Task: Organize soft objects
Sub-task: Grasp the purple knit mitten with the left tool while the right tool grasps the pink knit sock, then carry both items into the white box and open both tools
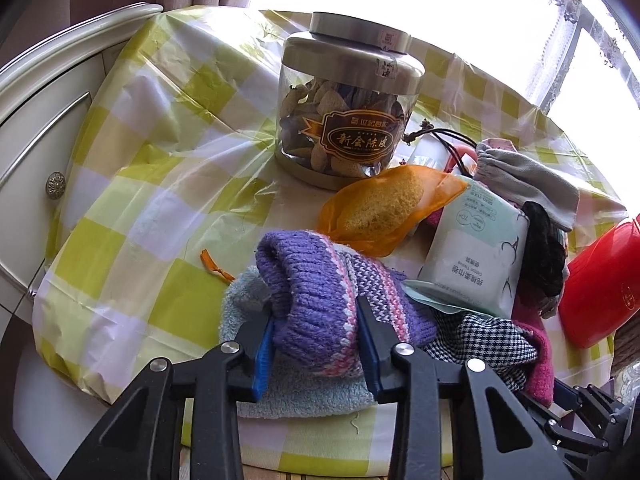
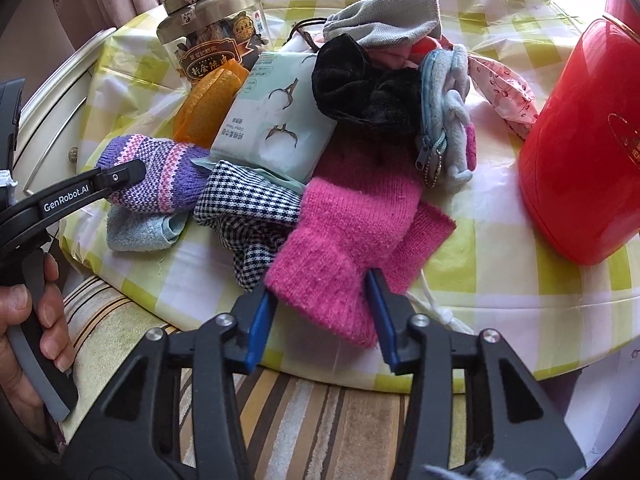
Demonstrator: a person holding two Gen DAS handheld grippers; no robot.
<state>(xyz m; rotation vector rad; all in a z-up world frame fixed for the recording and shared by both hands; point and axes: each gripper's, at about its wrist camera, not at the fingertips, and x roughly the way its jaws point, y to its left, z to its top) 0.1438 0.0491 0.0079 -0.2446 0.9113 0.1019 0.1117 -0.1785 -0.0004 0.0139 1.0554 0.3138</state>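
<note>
- "GenRobot.AI" is printed in white on the black arm of the left claw, seen from the right wrist view.
- Gold Chinese characters, read as "新会陈皮", are shown on the dark brown label of the clear jar at the far side of the worktop.
- "Cotton Tissue" and Chinese characters are printed, upside down, on the pale green tissue pack; "70" is seen in a small circle near its top.
- Gold lettering on the red container is too small to be read.
</note>
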